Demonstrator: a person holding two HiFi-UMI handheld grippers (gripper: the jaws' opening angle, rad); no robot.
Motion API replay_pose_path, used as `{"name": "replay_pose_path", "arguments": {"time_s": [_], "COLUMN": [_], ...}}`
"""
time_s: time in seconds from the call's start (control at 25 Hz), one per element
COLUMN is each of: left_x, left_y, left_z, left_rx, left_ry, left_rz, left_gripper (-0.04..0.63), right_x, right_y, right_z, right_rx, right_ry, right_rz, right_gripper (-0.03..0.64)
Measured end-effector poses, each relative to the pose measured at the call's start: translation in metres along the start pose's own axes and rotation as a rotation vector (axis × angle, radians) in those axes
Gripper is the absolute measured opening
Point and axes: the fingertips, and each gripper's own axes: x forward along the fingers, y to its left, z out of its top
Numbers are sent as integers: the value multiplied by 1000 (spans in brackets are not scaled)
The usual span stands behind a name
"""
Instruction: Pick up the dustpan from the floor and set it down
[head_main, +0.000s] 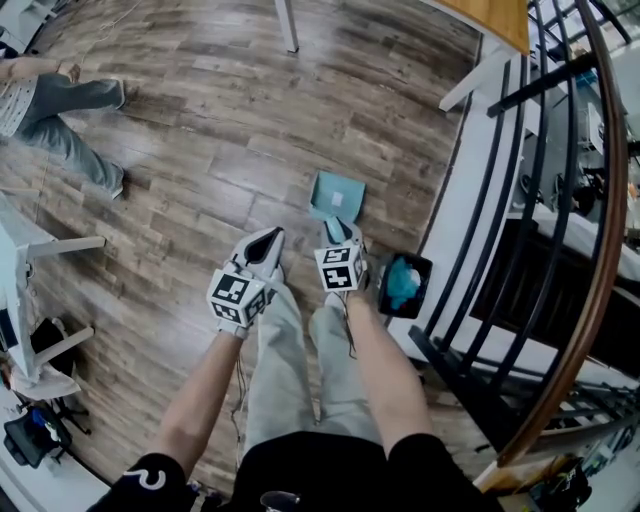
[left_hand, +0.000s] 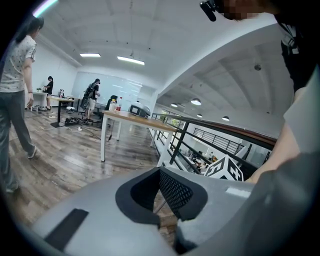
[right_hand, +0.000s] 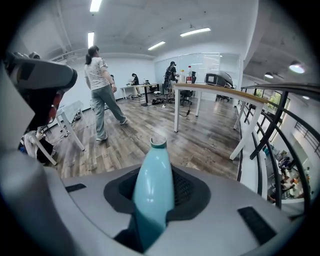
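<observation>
Dustpan (head_main: 336, 194) is on the wooden floor (head_main: 220, 150) just ahead of the person's feet, not far from the railing on the right. The right gripper (head_main: 340, 232) is clamped on the teal handle (right_hand: 152, 190), and the handle's tip pokes out past the jaws in the right gripper view. So the grab looks done and the lift hasn't started, going by the pan sitting down on the boards. The left gripper (head_main: 264, 243) hangs beside it with its jaws a little apart and nothing in them.

The long axis runs straight away from the person: pan end far, handle end near, with the handle seemingly slanting up out of the pan.

The next move is probably a steady raise. The pan's weight sits out beyond the grip, so it may droop or swivel unless the hold is firm.
</observation>
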Motion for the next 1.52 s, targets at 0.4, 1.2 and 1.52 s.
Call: {"name": "replay_pose_path", "arguments": {"time_s": [0.4,1.2,1.52], "left_x": [-3,-19,-38], "left_y": [0,-8,-28], "left_z": [-4,12,61], "left_rx": [-18,-5,35], "left_ry": [-1,-22,-46], "left_rz": [0,5,1], "left_gripper": [-3,-3,-3], "right_x": [-4,-48,-122], "right_y": [-1,-33,-62], "right_z": [-1,15,57], "right_rx": [-10,72,109], "right_ry": [-6,-40,-82], "right_rz": [3,-24,-26], "right_gripper": [92,86,86]}}
